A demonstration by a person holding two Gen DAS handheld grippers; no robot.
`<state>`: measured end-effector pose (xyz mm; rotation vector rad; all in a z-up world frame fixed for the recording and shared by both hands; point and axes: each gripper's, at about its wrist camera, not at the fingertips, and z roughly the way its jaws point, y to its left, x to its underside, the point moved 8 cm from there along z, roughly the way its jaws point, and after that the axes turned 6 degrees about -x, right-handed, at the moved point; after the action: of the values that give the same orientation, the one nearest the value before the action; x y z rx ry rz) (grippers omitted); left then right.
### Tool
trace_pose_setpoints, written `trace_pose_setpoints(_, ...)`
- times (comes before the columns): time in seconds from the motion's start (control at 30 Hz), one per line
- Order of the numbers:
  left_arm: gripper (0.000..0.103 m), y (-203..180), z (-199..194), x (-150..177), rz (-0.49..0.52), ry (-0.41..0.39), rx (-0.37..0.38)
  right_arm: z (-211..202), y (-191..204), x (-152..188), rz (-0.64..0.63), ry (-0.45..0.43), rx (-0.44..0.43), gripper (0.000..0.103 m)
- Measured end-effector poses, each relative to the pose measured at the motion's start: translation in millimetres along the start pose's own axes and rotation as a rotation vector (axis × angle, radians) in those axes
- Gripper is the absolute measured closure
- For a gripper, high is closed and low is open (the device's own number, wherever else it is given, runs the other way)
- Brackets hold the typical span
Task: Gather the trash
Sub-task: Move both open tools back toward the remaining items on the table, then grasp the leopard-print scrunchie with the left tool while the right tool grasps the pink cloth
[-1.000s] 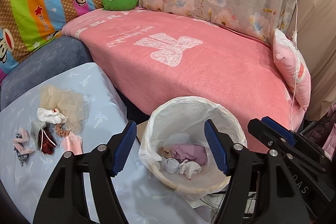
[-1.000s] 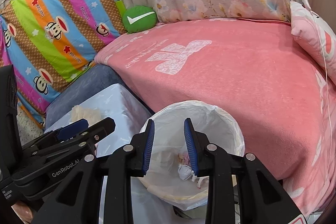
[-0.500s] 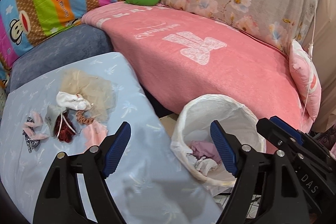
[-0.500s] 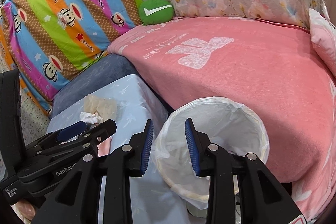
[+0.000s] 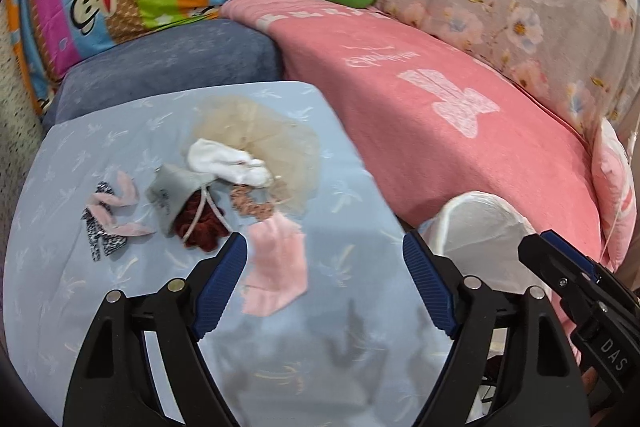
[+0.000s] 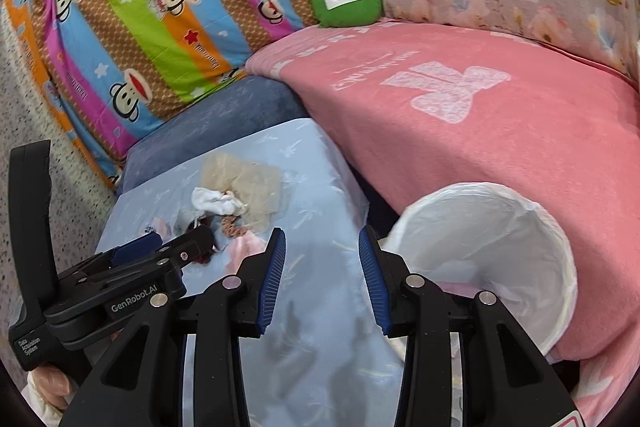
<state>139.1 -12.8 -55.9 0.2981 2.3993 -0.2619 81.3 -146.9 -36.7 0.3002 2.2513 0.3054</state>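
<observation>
Two hand-held grippers hover over a low table covered in a pale blue cloth (image 5: 80,291). The left gripper (image 5: 326,283) has its jaws wide and opening, nothing between them; bare cloth lies under and in front of it. The right gripper (image 6: 322,277) has its jaws moderately apart with nothing between them, also above bare cloth.

The trash sits in a cluster toward the table's far middle: a beige mesh piece (image 5: 264,143), a white sock (image 5: 228,161), a grey pouch (image 5: 172,193) over a dark red wad (image 5: 202,223), a pink-and-patterned scrap (image 5: 110,217) to the left, and a pink cloth (image 5: 278,267) nearest the left gripper's left pad.

Just off the table's right edge stands a bin lined with a white bag (image 6: 480,239), pressed against a sofa draped in a pink blanket (image 6: 500,131). A narrow dark gap separates table and sofa.
</observation>
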Motion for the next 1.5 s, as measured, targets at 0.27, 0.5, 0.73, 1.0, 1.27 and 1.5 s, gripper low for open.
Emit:
trace_pose_setpoints(0.27, 0.023, 71, 10, 4, -0.097, 0.026, -0.063, 40, 54, 6, -0.072, 0.066, -0.054, 0.065)
trace_pose_setpoints(0.5, 0.023, 143, 16, 8, -0.188, 0.039, -0.139, 81, 104, 12, -0.119, 0.126, -0.112, 0.065)
trace_pose_setpoints(0.73, 0.023, 207, 22, 13, -0.257, 0.06, -0.206, 130, 157, 18, -0.14, 0.188, -0.184, 0.065)
trace_pose_setpoints(1.0, 0.023, 262, 35, 13, -0.302, 0.077, -0.25, 199, 217, 24, -0.108, 0.279, -0.26, 0.065)
trace_pose_setpoints(1.27, 0.023, 299, 56, 3, -0.337, 0.085, -0.257, 265, 264, 26, -0.104, 0.337, -0.267, 0.065)
trace_pose_setpoints(1.5, 0.023, 303, 76, 1, -0.359, 0.111, -0.215, 301, 272, 42, -0.103, 0.404, -0.257, 0.072)
